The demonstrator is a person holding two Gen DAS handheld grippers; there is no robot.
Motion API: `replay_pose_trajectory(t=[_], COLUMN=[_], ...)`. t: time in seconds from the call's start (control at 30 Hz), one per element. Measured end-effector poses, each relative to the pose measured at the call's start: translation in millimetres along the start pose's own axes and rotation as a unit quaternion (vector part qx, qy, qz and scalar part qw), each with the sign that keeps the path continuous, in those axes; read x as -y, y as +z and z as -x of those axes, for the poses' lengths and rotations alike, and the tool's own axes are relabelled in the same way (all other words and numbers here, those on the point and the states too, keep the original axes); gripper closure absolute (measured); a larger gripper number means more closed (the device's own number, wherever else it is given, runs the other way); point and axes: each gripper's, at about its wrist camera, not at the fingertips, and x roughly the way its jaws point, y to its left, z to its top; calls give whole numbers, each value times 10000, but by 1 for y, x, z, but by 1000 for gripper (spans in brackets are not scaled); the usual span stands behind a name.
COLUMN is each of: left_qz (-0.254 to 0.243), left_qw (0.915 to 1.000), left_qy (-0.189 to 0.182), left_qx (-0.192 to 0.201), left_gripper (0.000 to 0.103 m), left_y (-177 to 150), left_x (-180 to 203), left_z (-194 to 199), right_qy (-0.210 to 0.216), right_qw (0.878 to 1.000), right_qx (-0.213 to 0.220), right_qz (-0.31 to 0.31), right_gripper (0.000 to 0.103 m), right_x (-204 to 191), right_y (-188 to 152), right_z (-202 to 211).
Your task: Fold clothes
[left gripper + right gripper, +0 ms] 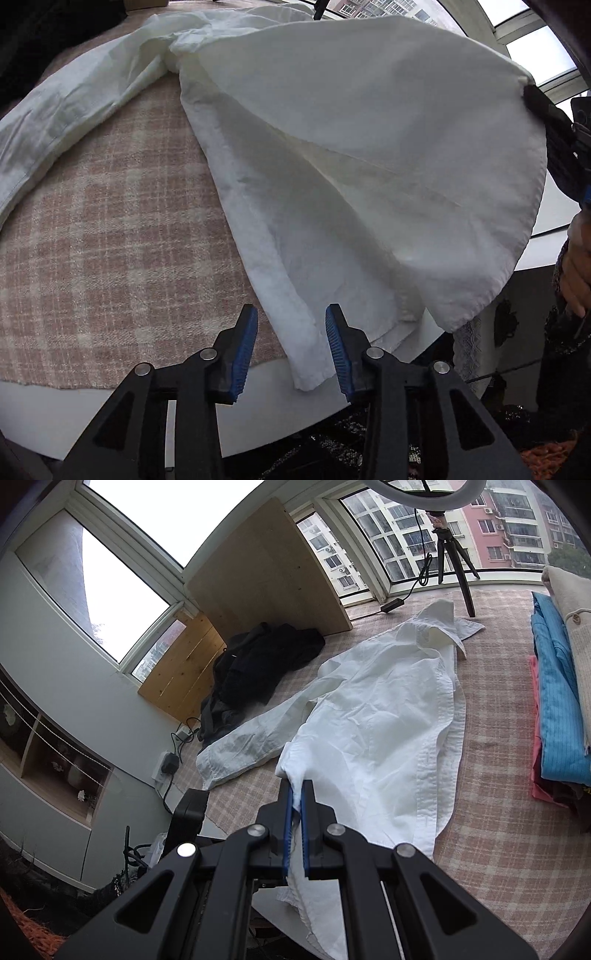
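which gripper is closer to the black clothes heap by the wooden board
Cannot tell for sure. The right gripper, shut on the white shirt, has the black heap ahead to its left. The left gripper, open over the shirt's hem, shows no heap.

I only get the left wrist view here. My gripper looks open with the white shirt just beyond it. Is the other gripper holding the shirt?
Observer: Yes. The right gripper is shut on an edge of the white shirt.
Operator: What else lies on that checked cloth?
Observer: A heap of dark clothes sits past the sleeve, by a wooden board.
Operator: Anything folded yet?
Observer: A stack of folded clothes, blue, red and cream, lies at the right.
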Motion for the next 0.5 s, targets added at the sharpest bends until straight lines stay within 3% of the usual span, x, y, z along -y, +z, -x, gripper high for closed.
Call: replay_pose_trajectory(t=[0.03, 0.1, 0.13, 0.17, 0.4, 0.5], left_qz=[-43, -152, -184, -143, 331, 641], left_qw=[10000, 9996, 9996, 9998, 9983, 9969], left_qy=[64, 212, 205, 147, -318, -381], left_qx=[-51, -82, -55, -46, 354, 253], left_gripper=[66, 76, 98, 102, 102, 102], left_y=[-2, -6, -7, -8, -25, -37], left_x=[3, 7, 5, 1, -37, -59], left_z=[-6, -16, -19, -21, 13, 6], right_qy=[21, 40, 52, 59, 87, 147], right_qw=[10000, 9999, 9999, 9998, 9991, 9990], right_qx=[4, 45, 64, 79, 167, 66], right_qz=[27, 90, 123, 155, 375, 418], right_gripper=[99, 99, 99, 99, 99, 99], right_x=[-1, -5, -7, -8, -22, -26], right_y=[0, -1, -1, -1, 2, 1], right_z=[1, 4, 6, 8, 15, 6])
